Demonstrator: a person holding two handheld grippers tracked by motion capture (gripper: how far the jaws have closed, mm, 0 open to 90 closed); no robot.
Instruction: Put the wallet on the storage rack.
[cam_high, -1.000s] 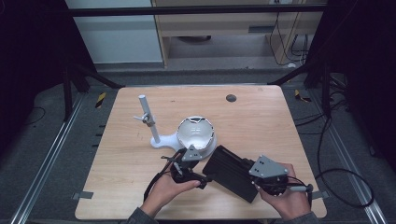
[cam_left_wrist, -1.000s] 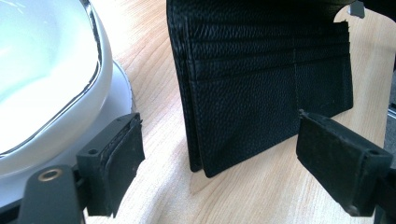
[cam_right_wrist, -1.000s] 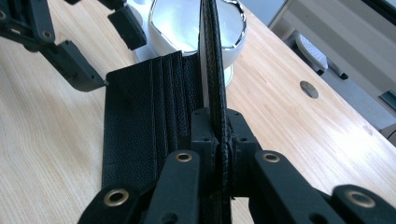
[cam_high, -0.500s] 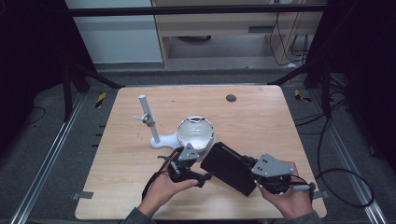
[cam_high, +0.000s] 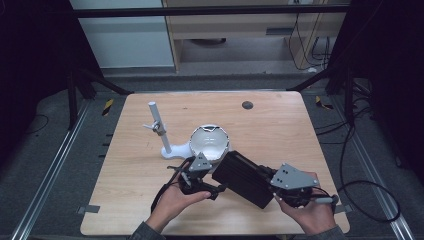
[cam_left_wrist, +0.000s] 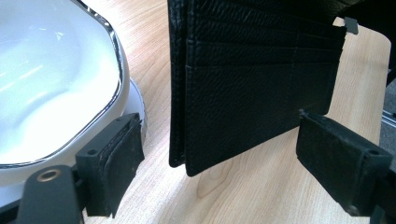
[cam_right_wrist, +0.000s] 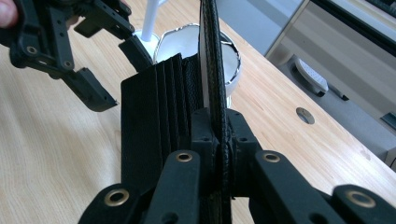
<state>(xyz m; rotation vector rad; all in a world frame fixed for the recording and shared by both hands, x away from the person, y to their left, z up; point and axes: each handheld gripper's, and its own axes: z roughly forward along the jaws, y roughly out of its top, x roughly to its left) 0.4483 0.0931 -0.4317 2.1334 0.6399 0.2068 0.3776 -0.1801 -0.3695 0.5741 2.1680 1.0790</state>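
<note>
Since a second ago the black wallet (cam_high: 246, 178) has swung a little toward my left gripper (cam_high: 212, 189), whose fingers (cam_left_wrist: 112, 165) sit released on either side of its lower corner. My right gripper (cam_right_wrist: 218, 140) has its fingers clenched on the wallet's edge, holding it half-open above the wooden surface (cam_high: 280, 125), just beside the white bowl (cam_high: 210, 141) and the white stand (cam_high: 159, 127)

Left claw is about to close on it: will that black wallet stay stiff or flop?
Probably floppy: the wallet fans open beside the right claw clamping one flap. Its grained leather likely grips well. Seems light.
</note>
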